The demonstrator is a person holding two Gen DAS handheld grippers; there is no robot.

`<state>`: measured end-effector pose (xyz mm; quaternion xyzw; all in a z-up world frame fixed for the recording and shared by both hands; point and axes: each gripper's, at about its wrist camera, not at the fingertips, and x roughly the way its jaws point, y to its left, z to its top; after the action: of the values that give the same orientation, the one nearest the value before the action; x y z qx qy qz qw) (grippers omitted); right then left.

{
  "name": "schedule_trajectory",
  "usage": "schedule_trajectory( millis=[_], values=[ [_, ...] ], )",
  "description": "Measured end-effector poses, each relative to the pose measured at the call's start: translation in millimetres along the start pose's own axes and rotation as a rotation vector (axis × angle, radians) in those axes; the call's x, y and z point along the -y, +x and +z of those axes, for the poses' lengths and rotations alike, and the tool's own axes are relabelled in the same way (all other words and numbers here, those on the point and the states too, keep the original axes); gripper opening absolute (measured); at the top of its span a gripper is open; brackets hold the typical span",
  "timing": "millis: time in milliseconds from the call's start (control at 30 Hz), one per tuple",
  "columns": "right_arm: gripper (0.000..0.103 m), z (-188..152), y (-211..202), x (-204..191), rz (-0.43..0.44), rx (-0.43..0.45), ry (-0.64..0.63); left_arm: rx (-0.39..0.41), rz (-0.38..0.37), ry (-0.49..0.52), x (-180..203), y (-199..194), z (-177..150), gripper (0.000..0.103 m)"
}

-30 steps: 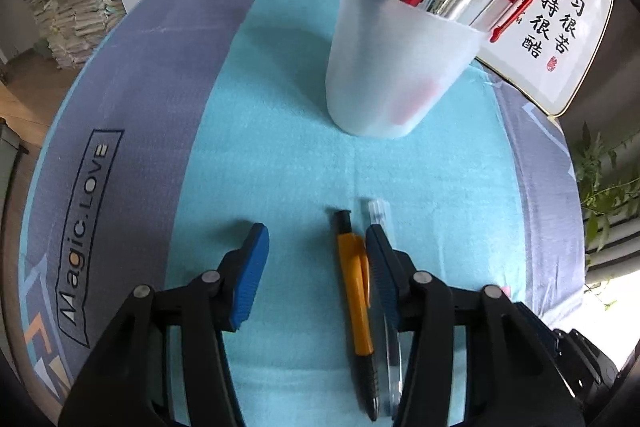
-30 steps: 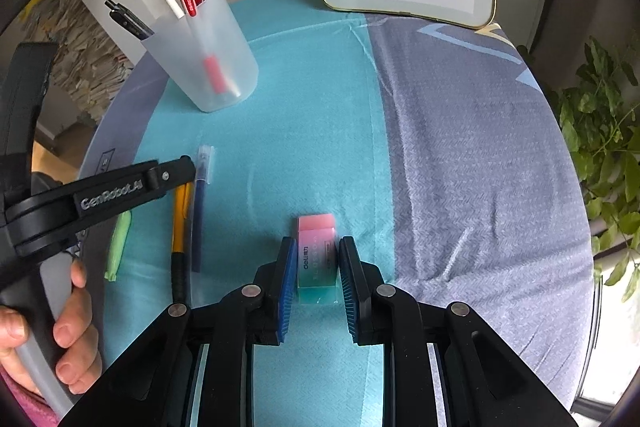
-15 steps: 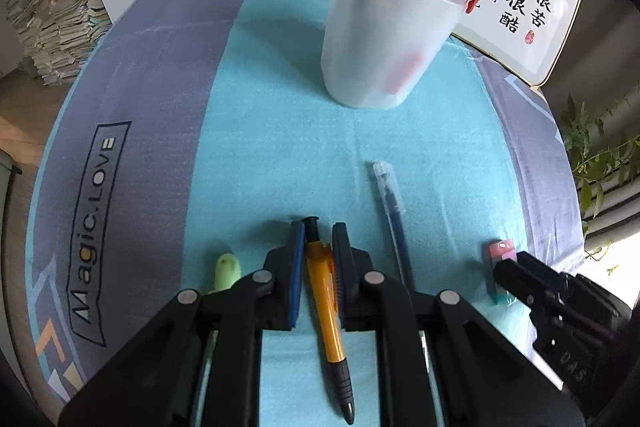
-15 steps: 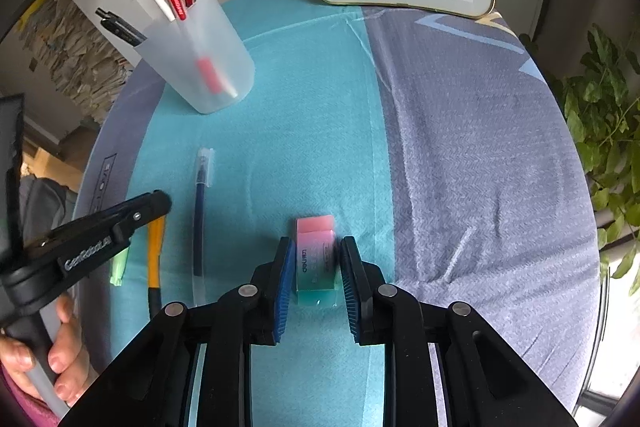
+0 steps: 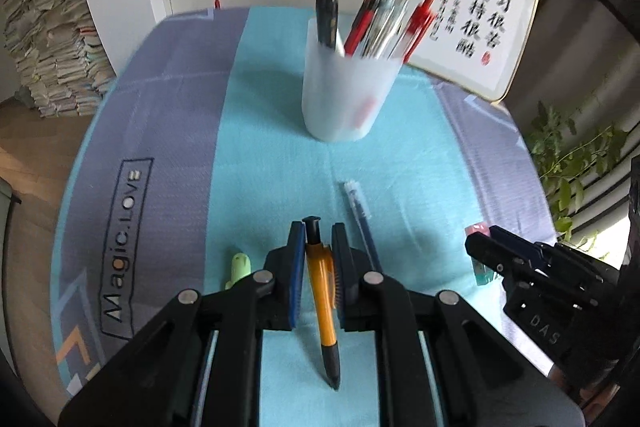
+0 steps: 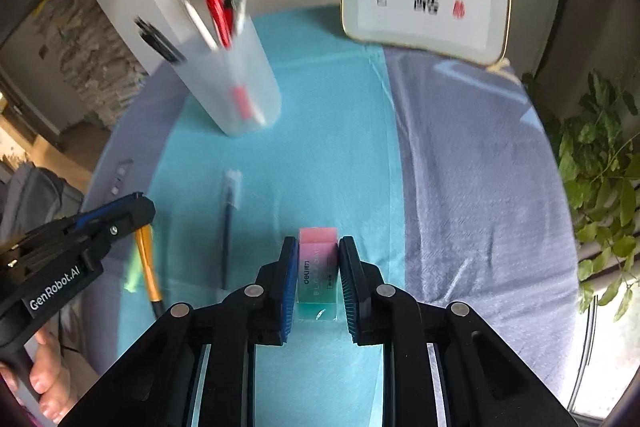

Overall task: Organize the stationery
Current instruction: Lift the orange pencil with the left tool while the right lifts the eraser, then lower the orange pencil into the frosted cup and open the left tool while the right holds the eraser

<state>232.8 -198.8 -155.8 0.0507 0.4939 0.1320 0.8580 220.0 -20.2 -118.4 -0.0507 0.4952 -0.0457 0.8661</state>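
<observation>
The left gripper (image 5: 316, 255) is squeezed tight on the orange pen (image 5: 322, 291), near its clip end. The pen's black tip hangs down toward the person. The right gripper (image 6: 318, 267) is squeezed on the pink and green eraser (image 6: 316, 271).

The cup (image 5: 348, 83) is the landmark. It stands far up the blue cloth (image 5: 272, 155), already full of pens. The orange pen is well short of the cup, on the near side. A blue refill (image 5: 360, 219) lies between them, just to the right. A green thing (image 5: 239, 267) lies near the left gripper.

I think the pen goes into the cup now. Lift it higher than the rim first. Turn it so it stands up. Aim for a gap among the other pens. Let go only when the pen is well inside, so the light cup does not tip.
</observation>
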Motion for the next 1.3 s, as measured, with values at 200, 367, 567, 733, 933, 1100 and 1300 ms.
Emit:
schedule_trajectory(
  millis=[200, 367, 567, 733, 933, 1100, 1300],
  values=[
    [0.022, -1, -22, -3, 0.016, 0.062, 0.010, 0.070, -0.023, 0.017, 4, -30, 2, 0.011],
    [0.022, -5, -29, -5, 0.030, 0.080, 0.011, 0.126, -0.017, 0.034, 9, -49, 12, 0.011],
    [0.022, -5, -33, -9, 0.026, 0.087, -0.001, 0.194, -0.003, 0.055, 17, -72, 36, 0.011],
    [0.022, -6, -33, -8, 0.036, 0.090, 0.002, 0.281, 0.016, 0.070, 23, -93, 70, 0.011],
    [0.022, -5, -37, -5, 0.044, 0.111, 0.006, 0.338, 0.018, 0.038, 27, -101, 112, 0.011],
    [0.022, -3, -38, -1, 0.041, 0.116, 0.008, 0.383, 0.041, 0.037, 33, -100, 138, 0.011],
    [0.022, -1, -32, 4, 0.040, 0.107, 0.023, 0.379, 0.069, 0.043, 34, -78, 151, 0.011]
  ],
)
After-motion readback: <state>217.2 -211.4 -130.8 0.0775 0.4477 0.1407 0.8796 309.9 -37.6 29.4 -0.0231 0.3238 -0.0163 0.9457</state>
